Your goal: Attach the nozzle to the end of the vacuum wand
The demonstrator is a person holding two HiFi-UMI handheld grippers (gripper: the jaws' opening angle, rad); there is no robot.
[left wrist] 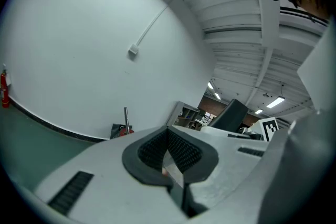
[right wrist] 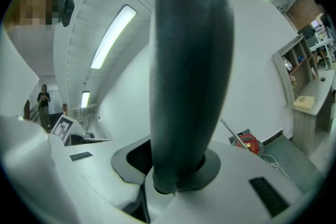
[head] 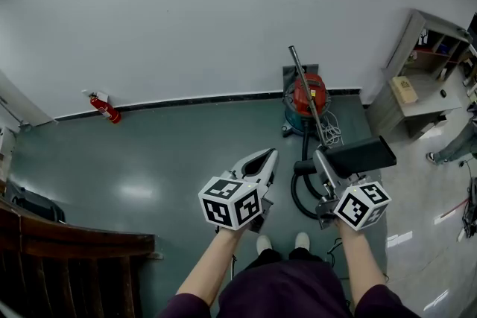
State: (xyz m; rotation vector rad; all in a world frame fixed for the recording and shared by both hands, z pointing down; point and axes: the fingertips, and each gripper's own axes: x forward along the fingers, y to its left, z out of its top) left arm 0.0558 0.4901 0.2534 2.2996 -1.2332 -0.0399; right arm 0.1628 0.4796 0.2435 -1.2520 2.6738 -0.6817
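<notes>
Right hand-held gripper: jaws part open, clamped on black nozzle. Left hand-held gripper: jaws together, nothing between. Nozzle held off floor in front of red vacuum, on person's side; long axis crosswise to jaws, running out to the right in head view. Metal wand stands tilted at vacuum, top end free, well apart from nozzle. Shelf unit right of vacuum: contents too small to ID.

No legible text, brand or number; only coded square markers on left claw cube, right claw cube.
</notes>
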